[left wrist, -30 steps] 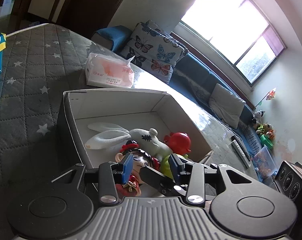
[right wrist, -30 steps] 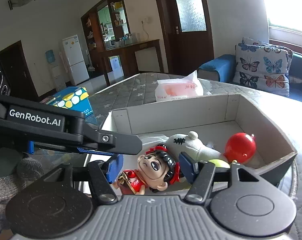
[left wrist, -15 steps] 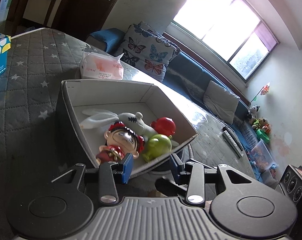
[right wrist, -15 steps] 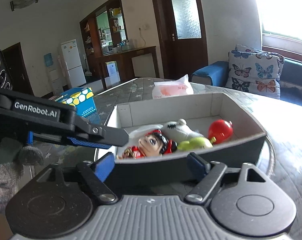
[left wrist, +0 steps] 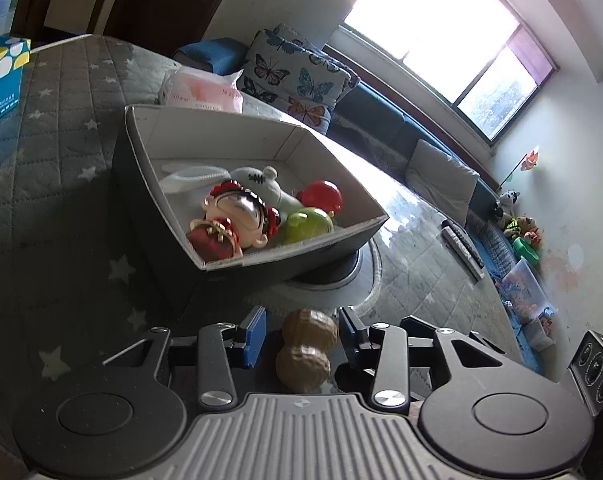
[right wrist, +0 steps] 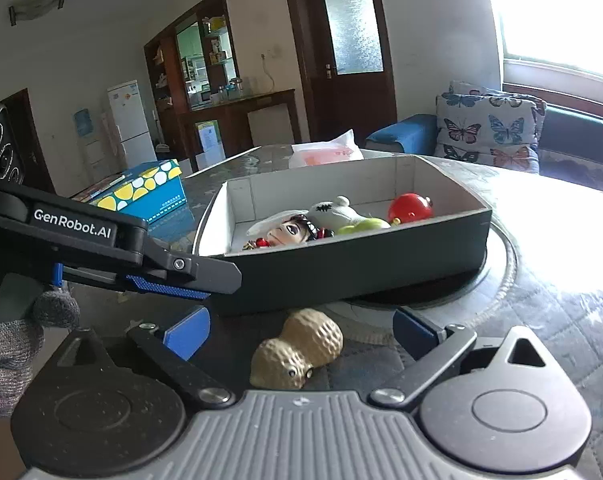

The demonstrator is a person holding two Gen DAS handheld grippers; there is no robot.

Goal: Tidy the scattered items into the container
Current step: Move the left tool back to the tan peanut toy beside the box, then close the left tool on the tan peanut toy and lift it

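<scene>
A dark box with a white inside (left wrist: 173,184) (right wrist: 381,264) stands on the table and holds a red-dressed doll (left wrist: 233,220) (right wrist: 289,230), a white plush (left wrist: 257,180) (right wrist: 333,210), a green toy (left wrist: 309,224) and a red toy (left wrist: 321,196) (right wrist: 409,208). A tan peanut toy (left wrist: 305,348) (right wrist: 297,350) lies on the table just in front of the box. My left gripper (left wrist: 303,336) is open, one finger on each side of the peanut, not touching it. My right gripper (right wrist: 301,330) is open wide around the same peanut. The left gripper also shows at the left of the right wrist view (right wrist: 113,248).
A pink tissue pack (left wrist: 201,92) (right wrist: 325,154) lies behind the box. A blue box with yellow dots (left wrist: 1,76) (right wrist: 141,192) sits at the far left. The box rests partly on a round turntable (left wrist: 341,276). Two remotes (left wrist: 461,244) lie on the table's right side.
Both grippers have pulled back from over the box and dropped to the table in front of it. The peanut toy has come into view between the fingers of each.
</scene>
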